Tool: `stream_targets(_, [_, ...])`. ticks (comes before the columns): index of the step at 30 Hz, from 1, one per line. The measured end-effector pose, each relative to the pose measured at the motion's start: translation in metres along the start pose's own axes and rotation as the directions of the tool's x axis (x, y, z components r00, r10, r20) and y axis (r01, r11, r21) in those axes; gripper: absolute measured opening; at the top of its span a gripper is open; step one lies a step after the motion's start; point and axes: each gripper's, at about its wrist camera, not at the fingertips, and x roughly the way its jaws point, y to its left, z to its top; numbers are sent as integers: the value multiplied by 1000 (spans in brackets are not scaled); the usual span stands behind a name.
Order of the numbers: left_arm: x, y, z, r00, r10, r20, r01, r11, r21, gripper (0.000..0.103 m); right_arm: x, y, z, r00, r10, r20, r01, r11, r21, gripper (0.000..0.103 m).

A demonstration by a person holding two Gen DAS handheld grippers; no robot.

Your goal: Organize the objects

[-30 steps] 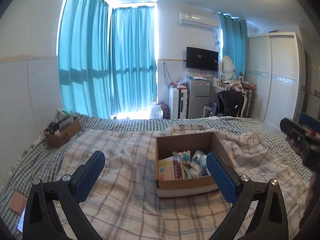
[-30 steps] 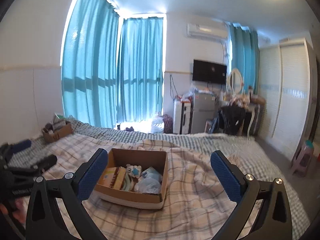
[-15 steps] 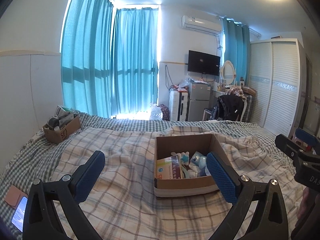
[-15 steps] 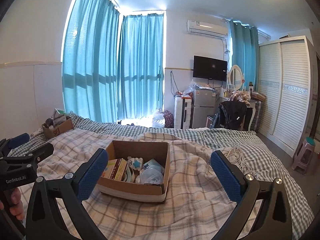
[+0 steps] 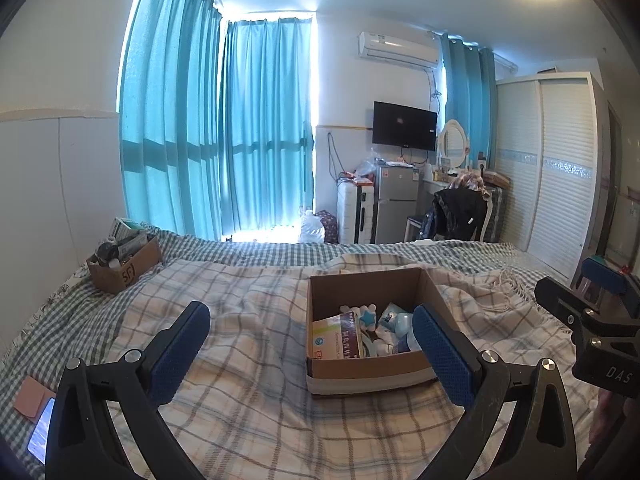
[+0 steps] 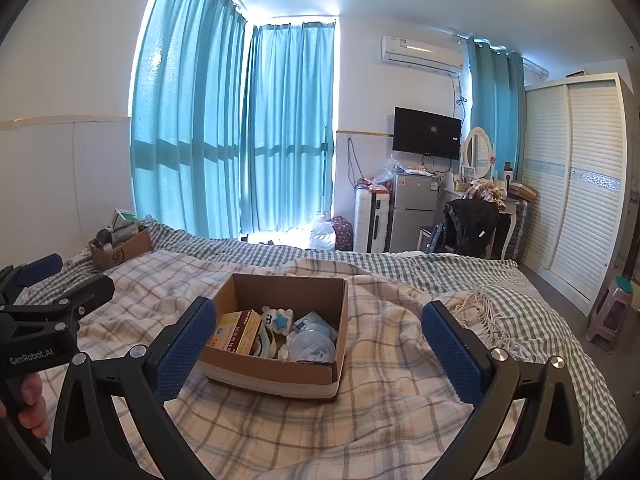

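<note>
Open cardboard box (image 5: 372, 368) on bed, holding packets, toys; second box (image 5: 124, 270) far-left.

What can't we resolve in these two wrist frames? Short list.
- Open box, left wrist view: the gripper's right finger covers its near right corner and the items there.
- Same box, right wrist view: the left finger covers its near left corner.
- Far box, both views: contents too small to name.
- Phone, left wrist view: cut off by the lens edge and gripper frame.
- Item labels inside the box: too small to read.
</note>
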Motion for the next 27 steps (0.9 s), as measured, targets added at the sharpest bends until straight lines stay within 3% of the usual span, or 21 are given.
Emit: stream_targets(27, [0,-8,-1,1000,-10,-5,10,1000,22,103,1,1,-2,1000,1,-13,-1,1000,14,103])
